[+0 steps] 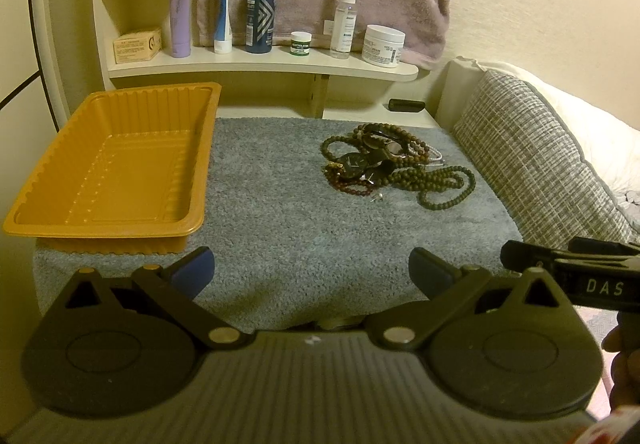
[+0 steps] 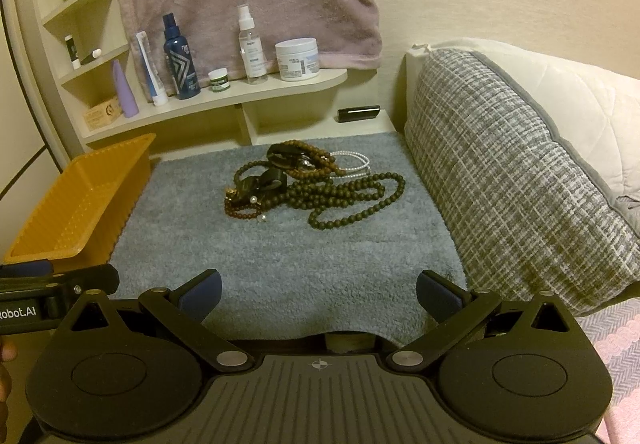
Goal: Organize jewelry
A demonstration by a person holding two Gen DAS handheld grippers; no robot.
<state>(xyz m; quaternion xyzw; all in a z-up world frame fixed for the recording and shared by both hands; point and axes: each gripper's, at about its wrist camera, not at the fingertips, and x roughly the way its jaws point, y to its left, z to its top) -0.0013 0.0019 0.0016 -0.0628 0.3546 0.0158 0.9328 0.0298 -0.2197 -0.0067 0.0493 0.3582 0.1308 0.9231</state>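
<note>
Grey mat (image 2: 280,264): tangled jewelry pile (image 2: 312,187), pieces indistinguishable.

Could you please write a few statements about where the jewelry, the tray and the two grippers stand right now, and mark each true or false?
1. The orange tray holds no jewelry. True.
2. The jewelry pile lies on the grey mat. True.
3. The left gripper is shut on a necklace. False: it is open and holds nothing.
4. The right gripper touches the beads. False: it is open, well short of the pile.
5. The white cream jar stands on the shelf. True.
</note>
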